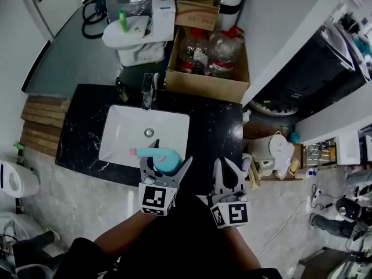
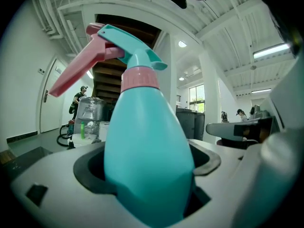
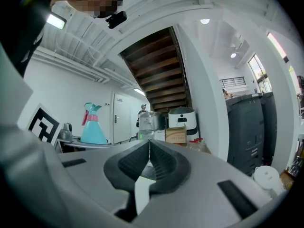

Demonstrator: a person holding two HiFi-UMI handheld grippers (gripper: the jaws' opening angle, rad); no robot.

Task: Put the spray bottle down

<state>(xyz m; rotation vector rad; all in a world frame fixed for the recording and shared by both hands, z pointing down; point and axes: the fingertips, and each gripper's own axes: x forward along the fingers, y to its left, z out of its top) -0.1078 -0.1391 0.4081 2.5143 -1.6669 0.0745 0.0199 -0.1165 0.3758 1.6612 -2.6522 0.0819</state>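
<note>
- Holding the spray bottle [image 2: 147, 160] clamped by its wide lower body in your left claw [image 1: 165, 166], you have it hanging over the near rim of the sink [image 1: 125, 127], not over the dark surface [image 1: 215, 127]; open there and it would probably tip into the basin;
- the body narrows toward the neck; a slackened squeeze could let it slide down and drop;
- your right claw [image 3: 149, 148], pressed together on nothing, hangs just beside; a stray swing could topple the bottle once it stands.

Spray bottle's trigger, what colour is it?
Pink trigger on the teal spray bottle; clearest in the left gripper view.
</note>
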